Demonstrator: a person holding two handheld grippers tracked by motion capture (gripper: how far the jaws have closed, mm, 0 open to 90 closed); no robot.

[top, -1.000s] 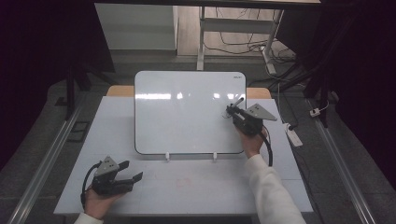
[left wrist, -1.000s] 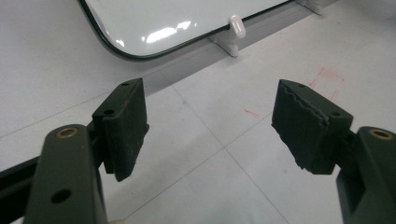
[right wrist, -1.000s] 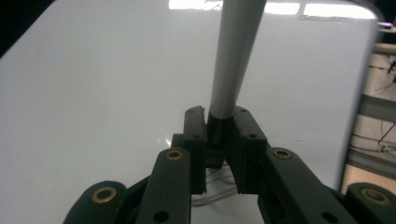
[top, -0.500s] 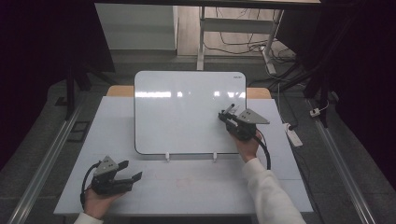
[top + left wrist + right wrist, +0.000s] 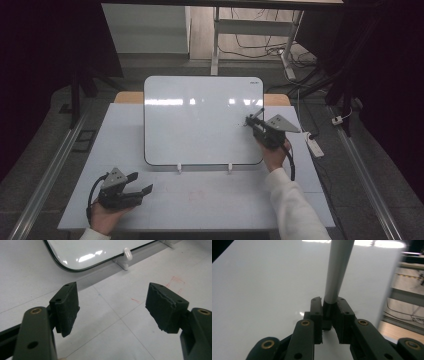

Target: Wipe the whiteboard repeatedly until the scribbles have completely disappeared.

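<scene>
A white whiteboard [image 5: 200,120] leans on the pale table [image 5: 225,200]. My right gripper [image 5: 251,122] is at the board's right side, shut on a grey marker [image 5: 256,115] that points up and left against the board. In the right gripper view the marker barrel [image 5: 337,272] rises from between the jaws of the right gripper [image 5: 329,302], over the whiteboard [image 5: 262,277]. My left gripper [image 5: 141,182] rests on the table at the front left, open and empty. In the left gripper view the left gripper [image 5: 112,300] stands wide over bare table, short of the whiteboard [image 5: 95,250].
Two white clips [image 5: 178,168] [image 5: 230,168] hold the board's lower edge; one clip [image 5: 127,253] is in the left gripper view. Faint red marks [image 5: 175,281] lie on the table. A white power strip [image 5: 314,145] sits off the table's right edge.
My right gripper has shifted a little at the board's right side, still holding the marker. The left gripper has not moved.
</scene>
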